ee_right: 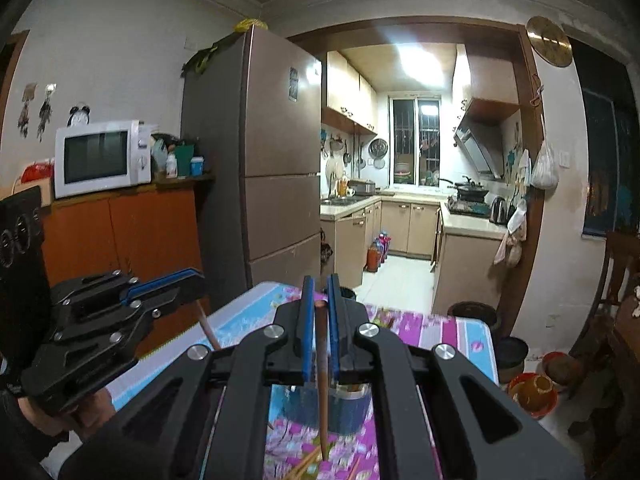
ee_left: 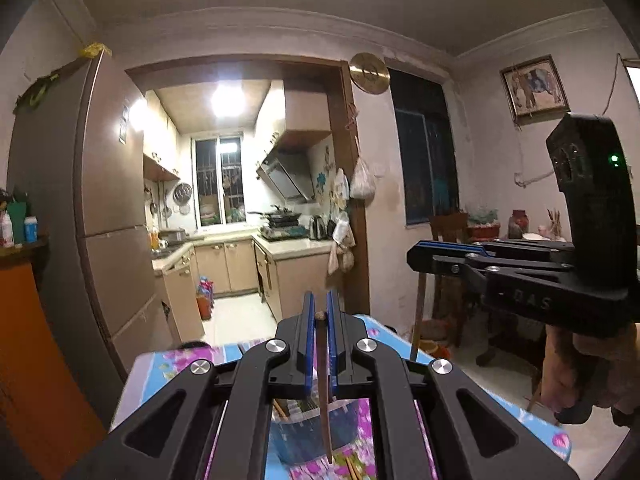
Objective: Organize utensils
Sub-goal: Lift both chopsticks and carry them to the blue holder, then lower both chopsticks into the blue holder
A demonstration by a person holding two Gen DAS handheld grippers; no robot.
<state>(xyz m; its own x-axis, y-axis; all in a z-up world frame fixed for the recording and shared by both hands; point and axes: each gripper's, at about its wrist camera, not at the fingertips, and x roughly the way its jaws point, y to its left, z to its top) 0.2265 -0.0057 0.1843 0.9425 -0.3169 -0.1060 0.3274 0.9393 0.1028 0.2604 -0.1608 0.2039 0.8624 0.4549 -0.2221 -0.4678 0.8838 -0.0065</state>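
Each claw (ee_left: 319,314) (ee_right: 320,292) pinches one thin brown chopstick (ee_left: 325,392) (ee_right: 322,380).

Only readable text: raised letters "DAS" on the black body of the right gripper (ee_left: 420,258), seen in the left wrist view. Fridge (ee_right: 280,152) sticker and round wall plaque (ee_right: 548,42) markings too blurred to read.
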